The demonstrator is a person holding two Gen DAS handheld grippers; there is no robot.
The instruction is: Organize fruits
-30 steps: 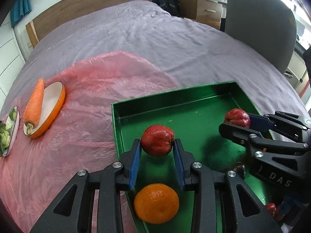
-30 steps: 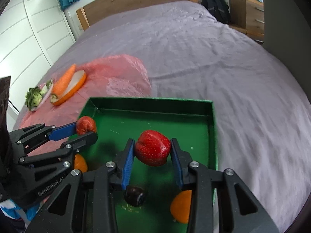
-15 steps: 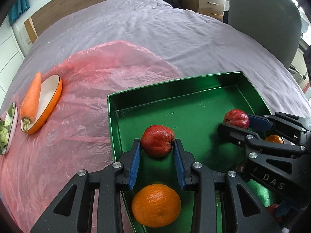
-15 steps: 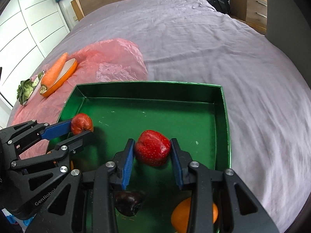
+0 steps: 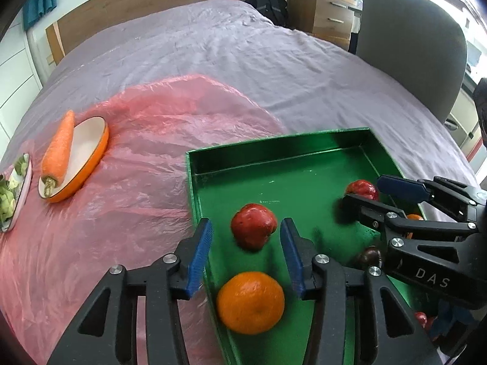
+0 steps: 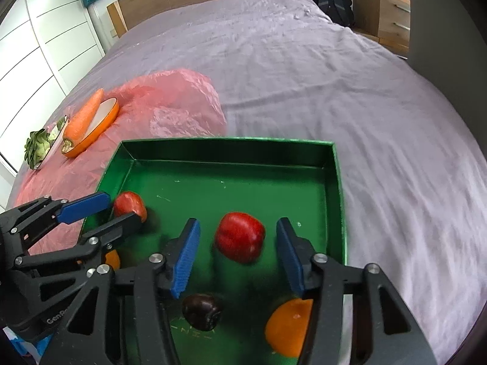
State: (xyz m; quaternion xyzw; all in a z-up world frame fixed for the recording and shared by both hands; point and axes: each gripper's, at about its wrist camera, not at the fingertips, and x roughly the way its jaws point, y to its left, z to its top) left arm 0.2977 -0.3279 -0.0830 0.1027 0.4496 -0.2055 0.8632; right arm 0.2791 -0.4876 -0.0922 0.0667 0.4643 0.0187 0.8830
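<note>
1. Two claws hang over the green tray (image 6: 340,188) on the bed (image 6: 334,85) — keep both low, inside its walls.
2. Left claw (image 5: 246,232): its jaws have just been opening, clear of the dark red fruit (image 5: 253,225) between them.
3. Right claw (image 6: 238,237): its jaws have just been opening wide, and the bright red fruit (image 6: 239,236) between them looks loose — lift straight out, without nudging it.
</note>
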